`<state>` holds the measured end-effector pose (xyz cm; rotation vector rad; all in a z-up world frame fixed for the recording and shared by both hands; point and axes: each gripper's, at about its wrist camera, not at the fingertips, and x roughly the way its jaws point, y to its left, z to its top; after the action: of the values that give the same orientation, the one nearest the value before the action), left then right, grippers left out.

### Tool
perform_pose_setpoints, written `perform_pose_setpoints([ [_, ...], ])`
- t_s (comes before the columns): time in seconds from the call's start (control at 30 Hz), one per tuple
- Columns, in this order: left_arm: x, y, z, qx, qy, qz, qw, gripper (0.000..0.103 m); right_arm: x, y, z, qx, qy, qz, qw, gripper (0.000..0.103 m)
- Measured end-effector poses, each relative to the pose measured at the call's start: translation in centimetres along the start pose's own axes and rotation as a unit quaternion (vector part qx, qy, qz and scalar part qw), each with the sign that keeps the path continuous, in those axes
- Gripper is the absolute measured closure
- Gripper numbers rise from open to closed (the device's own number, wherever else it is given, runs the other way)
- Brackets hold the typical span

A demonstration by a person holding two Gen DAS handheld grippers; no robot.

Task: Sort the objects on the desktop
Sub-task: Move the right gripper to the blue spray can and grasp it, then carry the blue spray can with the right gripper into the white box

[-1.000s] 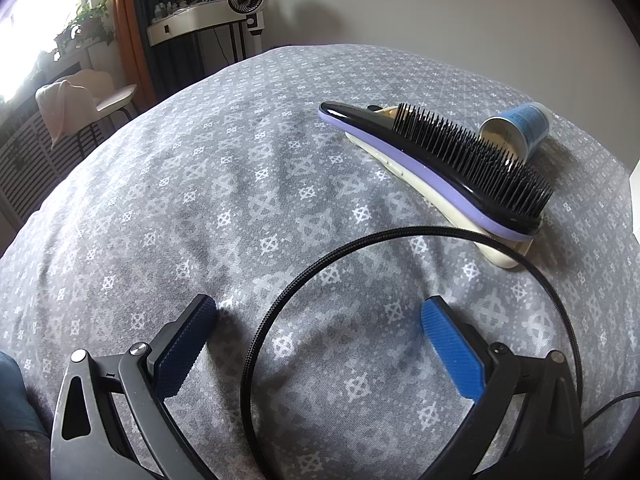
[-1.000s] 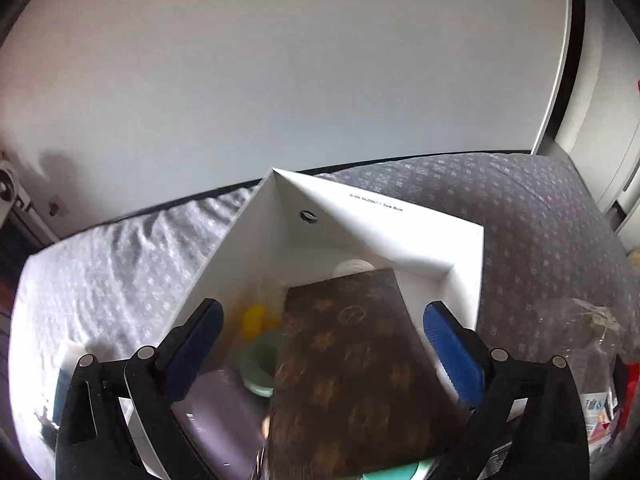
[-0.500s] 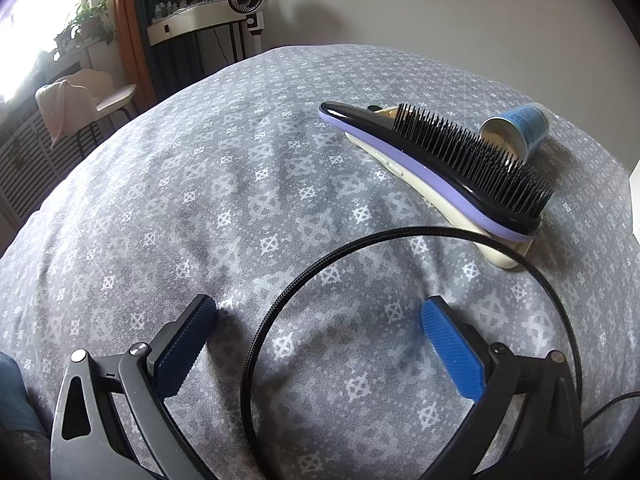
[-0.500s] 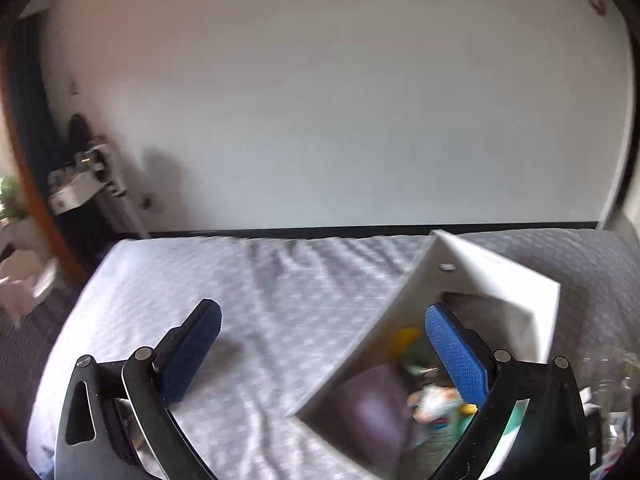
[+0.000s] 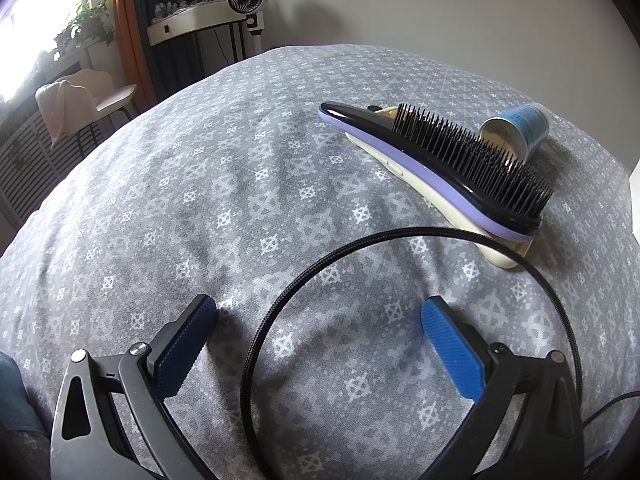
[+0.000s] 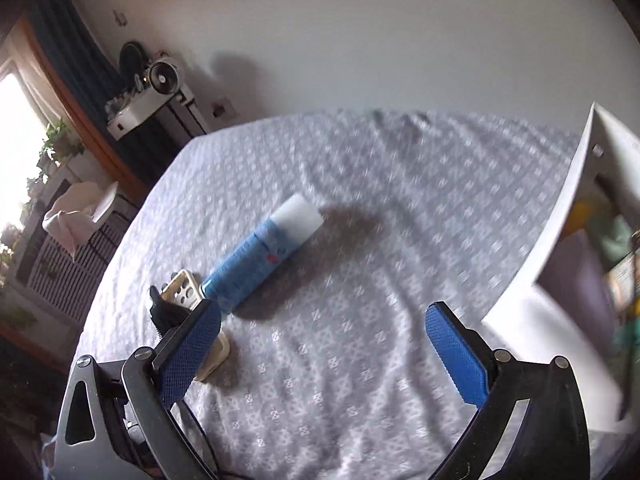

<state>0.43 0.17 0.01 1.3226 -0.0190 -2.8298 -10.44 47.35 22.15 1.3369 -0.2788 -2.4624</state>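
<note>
Both grippers, left (image 5: 318, 330) and right (image 6: 322, 338), hung spread and empty. The blue spray can (image 6: 260, 254) lay on the cloth (image 6: 360, 360) beside the hairbrush (image 5: 440, 168), well left of the white box (image 6: 560, 216). A careless pinch could likely roll the can away.

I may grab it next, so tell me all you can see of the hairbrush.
The hairbrush has a glossy black top, a lilac underside and dense black bristles pointing up. It lies on a cream, plastic-looking object on the grey patterned bedspread, handle pointing away. A blue spray can lies just behind it. Neither gripper touches it.
</note>
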Motion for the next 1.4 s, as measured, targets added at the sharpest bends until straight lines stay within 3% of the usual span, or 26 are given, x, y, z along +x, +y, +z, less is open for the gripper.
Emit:
perform_pose_setpoints([
  [0.3, 0.0, 0.0, 0.0, 0.000, -0.001, 0.000, 1.0000, 0.000, 9.7, 3.3, 1.2, 0.040, 0.059, 0.028, 0.997, 0.000],
  [0.6, 0.0, -0.2, 0.1, 0.000, -0.002, 0.000, 1.0000, 0.000, 19.5, 6.0, 4.0, 0.082, 0.120, -0.018, 0.989, 0.007],
  [0.8, 0.0, -0.2, 0.1, 0.000, -0.003, 0.000, 1.0000, 0.000, 23.3, 9.8, 4.8, -0.016, 0.120, -0.113, 0.986, 0.004],
  [0.87, 0.0, -0.1, 0.1, 0.000, -0.003, 0.000, 1.0000, 0.000, 23.9, 11.3, 4.5, -0.079, 0.118, -0.136, 0.981, 0.016],
  [0.9, 0.0, -0.1, 0.1, 0.000, -0.003, 0.000, 1.0000, 0.000, 23.8, 11.8, 4.4, -0.100, 0.115, -0.133, 0.979, 0.020],
  [0.97, 0.0, -0.1, 0.1, 0.000, -0.003, 0.000, 1.0000, 0.000, 23.3, 12.2, 4.3, -0.115, 0.115, -0.119, 0.979, 0.039],
  [1.07, 0.0, -0.2, 0.1, 0.000, -0.003, 0.001, 1.0000, 0.000, 22.1, 11.5, 3.9, -0.111, 0.121, -0.096, 0.982, 0.049],
  [1.4, -0.3, -0.2, 0.2, -0.008, 0.006, 0.009, 0.9999, 0.000, 14.7, 6.3, -0.2, -0.034, 0.135, 0.039, 0.990, 0.052],
])
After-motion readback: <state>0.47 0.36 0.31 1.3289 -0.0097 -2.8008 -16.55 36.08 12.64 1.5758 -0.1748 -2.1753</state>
